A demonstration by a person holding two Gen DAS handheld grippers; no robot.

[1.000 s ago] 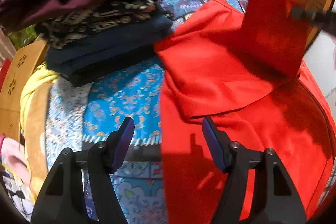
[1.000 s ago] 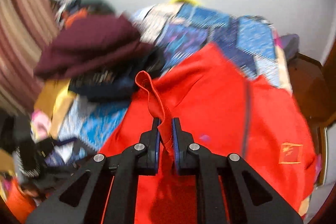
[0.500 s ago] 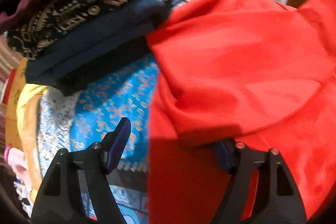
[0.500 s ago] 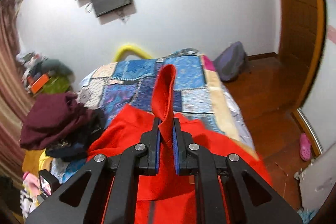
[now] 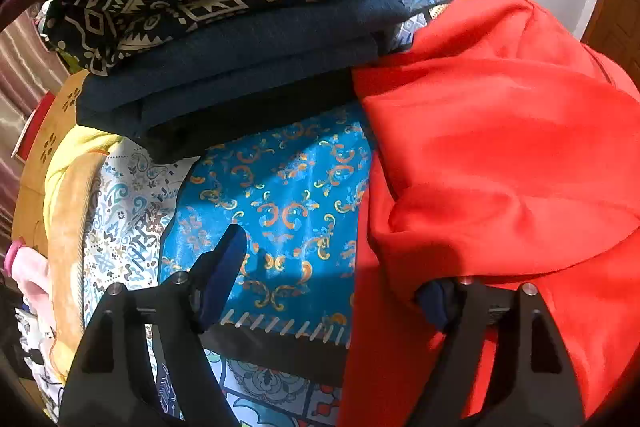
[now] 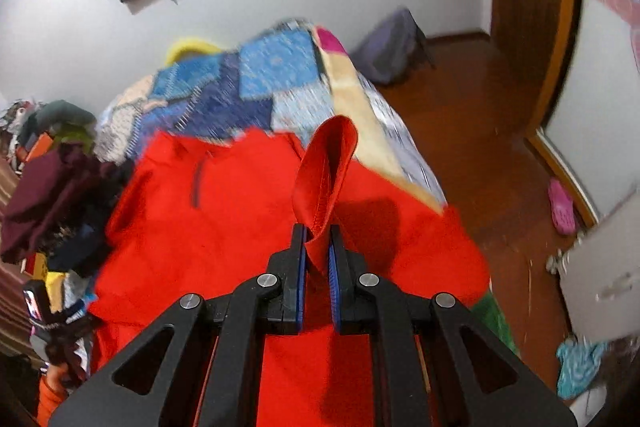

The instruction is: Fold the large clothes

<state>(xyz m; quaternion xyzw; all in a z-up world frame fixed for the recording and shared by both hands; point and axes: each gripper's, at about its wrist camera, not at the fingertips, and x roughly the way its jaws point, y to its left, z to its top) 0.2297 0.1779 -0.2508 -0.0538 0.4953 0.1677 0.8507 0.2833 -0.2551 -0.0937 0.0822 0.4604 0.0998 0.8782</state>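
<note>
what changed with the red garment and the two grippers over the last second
The right gripper, shut on a strip of the red garment, swung that strip away from the clothes stack toward the bed's floor side. The left gripper came down closer to the patchwork bedspread; its jaws are opening, one finger now hidden under a red fold, nothing pinched. The stack stayed put, and the right grip never loosened.

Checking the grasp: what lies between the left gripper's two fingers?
In the left wrist view, blue patterned bedspread and the bright red garment's edge; the left gripper's jaws are opening.
</note>
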